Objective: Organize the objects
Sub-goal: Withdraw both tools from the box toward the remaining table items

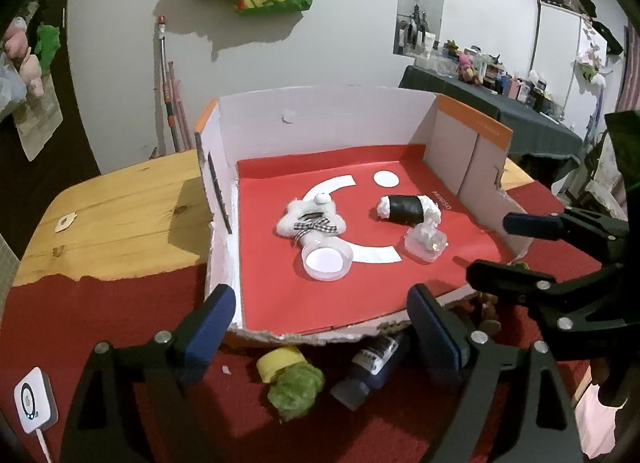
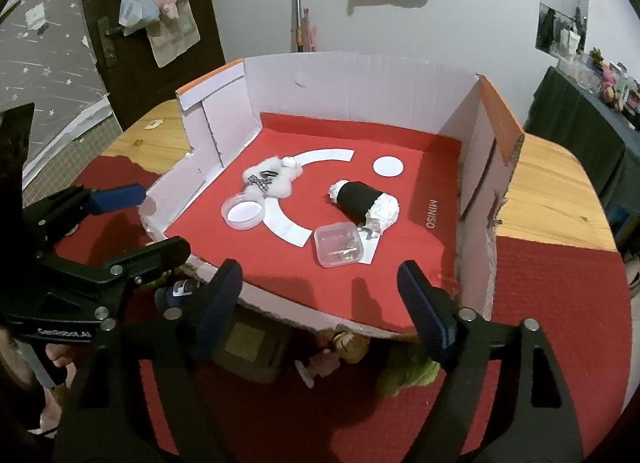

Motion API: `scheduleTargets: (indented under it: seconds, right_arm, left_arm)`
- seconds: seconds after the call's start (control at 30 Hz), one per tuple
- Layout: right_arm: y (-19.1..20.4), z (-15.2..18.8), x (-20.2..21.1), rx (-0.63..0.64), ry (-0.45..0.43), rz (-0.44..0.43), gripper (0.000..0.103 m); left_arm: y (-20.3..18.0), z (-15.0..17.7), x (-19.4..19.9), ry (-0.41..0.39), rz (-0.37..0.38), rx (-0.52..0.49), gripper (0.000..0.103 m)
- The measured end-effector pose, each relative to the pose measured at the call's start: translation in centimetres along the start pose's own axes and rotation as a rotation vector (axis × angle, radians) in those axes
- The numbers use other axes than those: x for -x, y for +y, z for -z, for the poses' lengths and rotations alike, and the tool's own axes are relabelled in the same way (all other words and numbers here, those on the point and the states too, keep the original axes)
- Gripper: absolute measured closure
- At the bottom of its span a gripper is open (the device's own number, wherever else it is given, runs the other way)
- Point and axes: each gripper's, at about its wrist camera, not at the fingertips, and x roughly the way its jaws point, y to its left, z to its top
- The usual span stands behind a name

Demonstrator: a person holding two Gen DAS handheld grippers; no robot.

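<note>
An open cardboard box (image 1: 320,119) (image 2: 360,79) with a red floor holds a white plush with a checked bow (image 1: 310,217) (image 2: 272,177), a round clear tub (image 1: 327,261) (image 2: 244,213), a black roll with white paper ends (image 1: 406,209) (image 2: 360,199) and a clear square case (image 1: 424,243) (image 2: 338,249). My left gripper (image 1: 320,311) (image 2: 148,223) hangs open over the box's torn front edge, nothing between its blue pads. My right gripper (image 2: 320,283) (image 1: 504,251) is open beside it on the right, also holding nothing.
On the red cloth (image 1: 100,323) in front of the box lie a green and yellow plush (image 1: 292,379), a dark bottle (image 1: 372,367) (image 2: 180,291) and a small doll (image 2: 344,347). A white device (image 1: 34,399) sits near left. The wooden table (image 1: 120,215) extends on both sides of the box.
</note>
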Motion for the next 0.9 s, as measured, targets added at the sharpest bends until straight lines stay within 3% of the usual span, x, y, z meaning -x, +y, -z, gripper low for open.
scheduleTargets:
  seconds: [0.3, 0.43, 0.9]
  right_arm:
    - [0.7, 1.2, 1.4, 0.018, -0.026, 0.023, 0.012]
    - [1.1, 1.6, 2.0, 0.027, -0.045, 0.033, 0.005]
    - [1.8, 4.0, 3.5, 0.03, -0.064, 0.054, 0.005]
  left_arm:
    - [-0.4, 1.3, 1.3, -0.043, -0.026, -0.011, 0.0]
    - [-0.6, 1.8, 2.2, -0.066, -0.023, -0.013, 0.0]
    - [-0.6, 4.0, 3.6, -0.07, -0.01, 0.014, 0.0]
